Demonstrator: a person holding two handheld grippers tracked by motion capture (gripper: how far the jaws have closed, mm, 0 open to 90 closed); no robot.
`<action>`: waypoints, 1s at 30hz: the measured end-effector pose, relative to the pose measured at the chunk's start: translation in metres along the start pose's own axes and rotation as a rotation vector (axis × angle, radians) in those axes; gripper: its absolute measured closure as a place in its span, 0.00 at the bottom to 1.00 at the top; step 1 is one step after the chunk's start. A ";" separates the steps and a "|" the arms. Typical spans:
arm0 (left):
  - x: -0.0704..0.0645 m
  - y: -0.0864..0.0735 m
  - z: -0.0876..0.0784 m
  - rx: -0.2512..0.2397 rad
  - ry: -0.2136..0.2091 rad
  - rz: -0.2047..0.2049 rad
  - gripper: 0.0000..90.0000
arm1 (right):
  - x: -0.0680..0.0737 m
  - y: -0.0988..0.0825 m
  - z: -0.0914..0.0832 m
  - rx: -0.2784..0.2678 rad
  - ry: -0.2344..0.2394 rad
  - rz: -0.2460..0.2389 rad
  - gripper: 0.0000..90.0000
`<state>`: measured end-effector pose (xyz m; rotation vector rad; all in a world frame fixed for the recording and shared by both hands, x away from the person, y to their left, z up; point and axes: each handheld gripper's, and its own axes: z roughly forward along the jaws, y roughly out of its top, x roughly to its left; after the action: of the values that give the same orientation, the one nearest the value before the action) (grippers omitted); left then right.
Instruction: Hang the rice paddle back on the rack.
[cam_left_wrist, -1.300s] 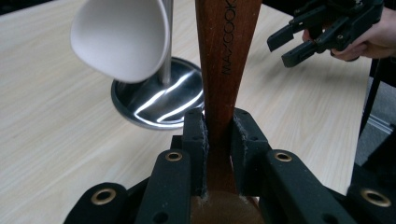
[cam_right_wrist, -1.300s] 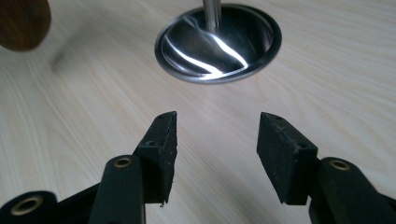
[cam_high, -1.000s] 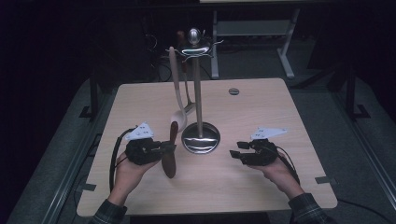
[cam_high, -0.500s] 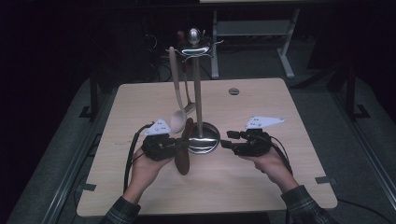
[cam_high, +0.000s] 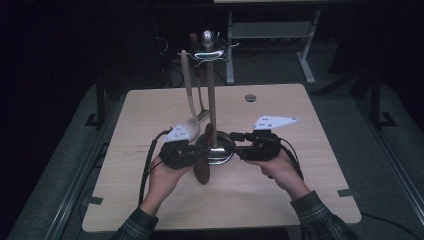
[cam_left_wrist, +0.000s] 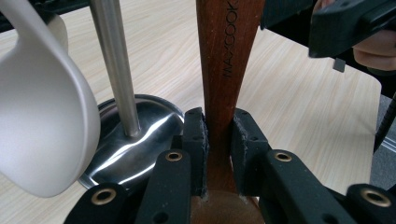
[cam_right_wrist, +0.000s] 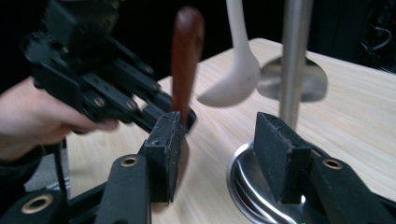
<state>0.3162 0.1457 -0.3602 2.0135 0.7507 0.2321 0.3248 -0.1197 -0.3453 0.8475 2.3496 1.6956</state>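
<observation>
One wooden spoon (cam_left_wrist: 224, 70) sits clenched in left fingers (cam_left_wrist: 194, 140); right fingers (cam_right_wrist: 275, 154) gape released beside the stand (cam_high: 212, 95).

The stand's pole (cam_high: 212, 100) is rising between the two grippers, blocking any straight pass across. Its steel base (cam_high: 220, 150) is taking up the tabletop below. Left of the pole a white ladle (cam_high: 189, 107) is hanging low, crowding the left gripper (cam_high: 192, 152), and the brown spoon (cam_high: 202, 165) is standing just before the base. Bare table (cam_high: 310, 165) is lying open right of the pole and toward the person.
</observation>
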 end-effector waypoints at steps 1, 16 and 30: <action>0.000 0.000 0.001 0.001 -0.002 0.004 0.86 | 0.001 0.002 0.001 -0.004 0.005 0.004 0.56; -0.011 0.001 0.001 -0.009 0.006 0.031 0.86 | 0.015 0.015 0.031 -0.027 0.051 -0.012 0.61; -0.012 0.000 0.002 -0.004 0.019 0.044 0.86 | 0.014 0.012 0.037 -0.032 0.061 0.029 0.82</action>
<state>0.3077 0.1372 -0.3594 2.0281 0.7172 0.2782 0.3325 -0.0786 -0.3451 0.8406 2.3525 1.7906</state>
